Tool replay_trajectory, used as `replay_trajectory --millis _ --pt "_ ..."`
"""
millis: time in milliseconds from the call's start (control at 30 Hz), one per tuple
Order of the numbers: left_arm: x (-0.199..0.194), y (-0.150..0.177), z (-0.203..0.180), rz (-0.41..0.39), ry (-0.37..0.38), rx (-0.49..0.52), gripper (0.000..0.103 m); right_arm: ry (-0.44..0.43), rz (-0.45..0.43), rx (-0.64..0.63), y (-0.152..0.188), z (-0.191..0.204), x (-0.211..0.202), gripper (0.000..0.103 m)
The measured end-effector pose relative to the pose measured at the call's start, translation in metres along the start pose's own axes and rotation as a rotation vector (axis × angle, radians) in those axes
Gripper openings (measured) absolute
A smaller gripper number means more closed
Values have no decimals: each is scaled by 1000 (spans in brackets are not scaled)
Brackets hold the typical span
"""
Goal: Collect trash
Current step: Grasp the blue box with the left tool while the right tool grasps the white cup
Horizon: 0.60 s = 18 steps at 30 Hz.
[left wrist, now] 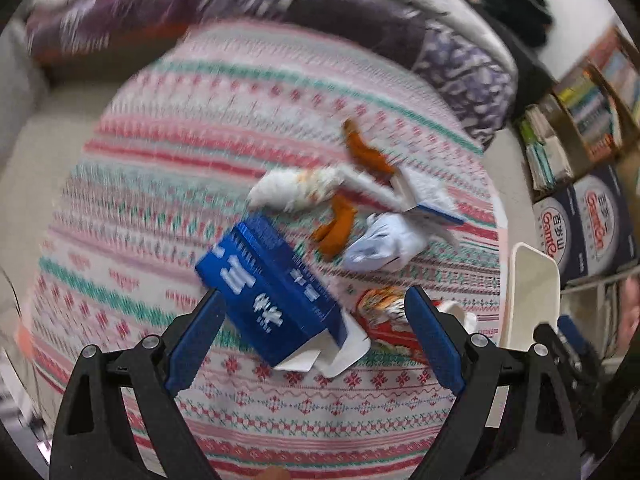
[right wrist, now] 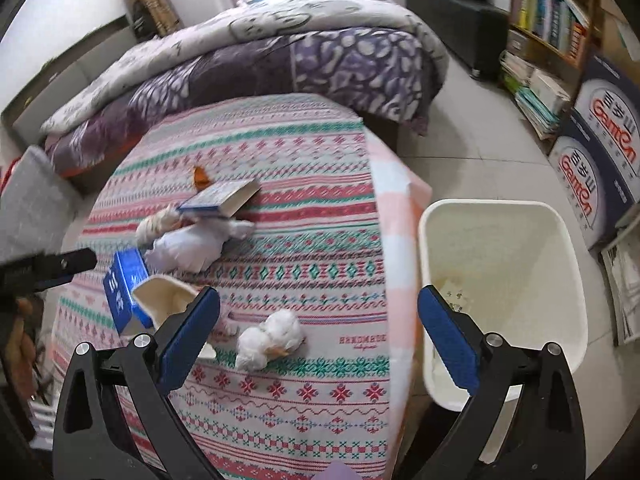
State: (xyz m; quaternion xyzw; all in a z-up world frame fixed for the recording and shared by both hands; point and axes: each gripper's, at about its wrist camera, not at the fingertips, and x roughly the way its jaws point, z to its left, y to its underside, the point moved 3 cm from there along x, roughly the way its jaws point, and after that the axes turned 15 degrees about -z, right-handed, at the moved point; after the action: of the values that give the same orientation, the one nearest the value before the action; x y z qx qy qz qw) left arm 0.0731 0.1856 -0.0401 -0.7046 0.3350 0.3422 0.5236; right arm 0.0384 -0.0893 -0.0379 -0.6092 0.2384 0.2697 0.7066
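Observation:
Trash lies on a patterned tablecloth. An open blue carton lies between the fingers of my left gripper, which is open above it. The carton also shows in the right wrist view. Beyond it lie orange peels, a white crumpled wad, a pale plastic bag, a flat blue-white box and a red-orange wrapper. My right gripper is open over a white tissue wad. A white bin stands right of the table.
A bed with a purple and grey quilt lies beyond the table. Bookshelves and stacked printed boxes stand at the right on a tiled floor. The left gripper's black frame shows at the right wrist view's left edge.

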Motion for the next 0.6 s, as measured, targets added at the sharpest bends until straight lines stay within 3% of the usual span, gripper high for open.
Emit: replay_trajectory --millis 167,267,533,567,600 --pt "30 9 27 84 -39 -163 88 -31 18 -46 5 12 4 95" --pt "43 10 34 92 -59 -221 88 -72 29 -83 9 26 8 95" --pt "82 25 41 155 -57 -363 88 -116 4 -317 24 76 27 96" --pt "82 25 40 150 -59 -354 82 -132 6 -339 25 82 31 96" --pt "81 24 39 138 -65 -328 67 -146 11 -348 26 85 33 96"
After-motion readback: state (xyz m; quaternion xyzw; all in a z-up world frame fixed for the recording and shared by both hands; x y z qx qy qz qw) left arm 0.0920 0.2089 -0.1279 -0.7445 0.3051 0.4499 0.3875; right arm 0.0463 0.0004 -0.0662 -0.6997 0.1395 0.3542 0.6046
